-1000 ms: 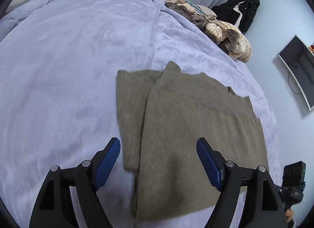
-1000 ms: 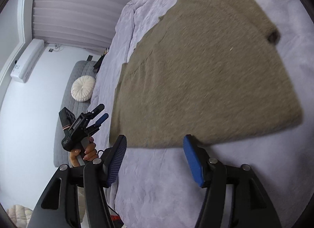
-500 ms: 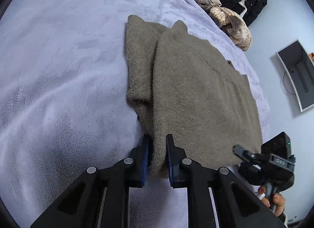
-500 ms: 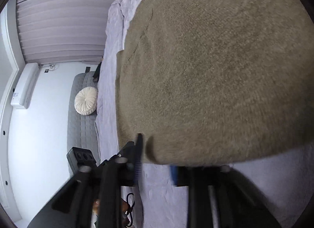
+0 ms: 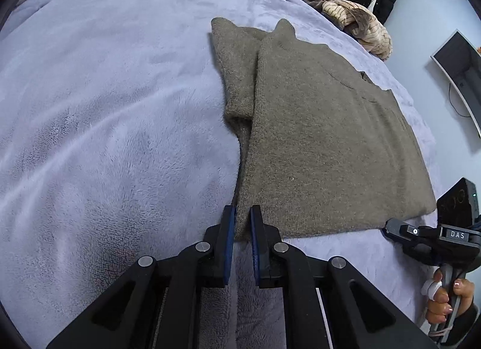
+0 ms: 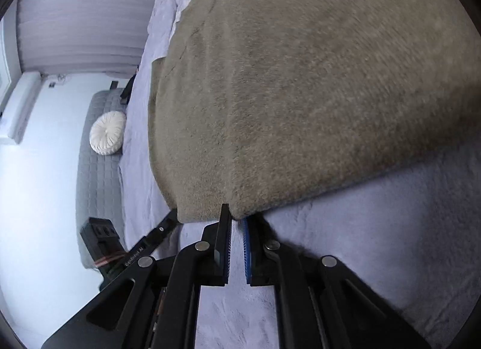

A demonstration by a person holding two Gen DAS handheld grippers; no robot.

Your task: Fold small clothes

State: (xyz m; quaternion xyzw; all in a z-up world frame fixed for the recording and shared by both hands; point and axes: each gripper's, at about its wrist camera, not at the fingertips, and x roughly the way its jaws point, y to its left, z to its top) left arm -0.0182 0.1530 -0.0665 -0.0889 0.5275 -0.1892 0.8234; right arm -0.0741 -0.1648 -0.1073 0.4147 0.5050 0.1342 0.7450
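Jaws on both the left gripper (image 5: 242,213) and right gripper (image 6: 237,219) are pinched on the near hem corners of the olive sweater (image 5: 324,144) lying on the bed (image 5: 105,123), though the right's bite looks shallow, so lift both evenly and fold away.

The left gripper (image 5: 242,216) pinches the near corner of the olive sweater (image 5: 315,138) on the lavender blanket (image 5: 105,108).

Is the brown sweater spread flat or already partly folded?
Partly folded: the sweater has one side turned over itself, leaving a narrower strip beside the upper layer.
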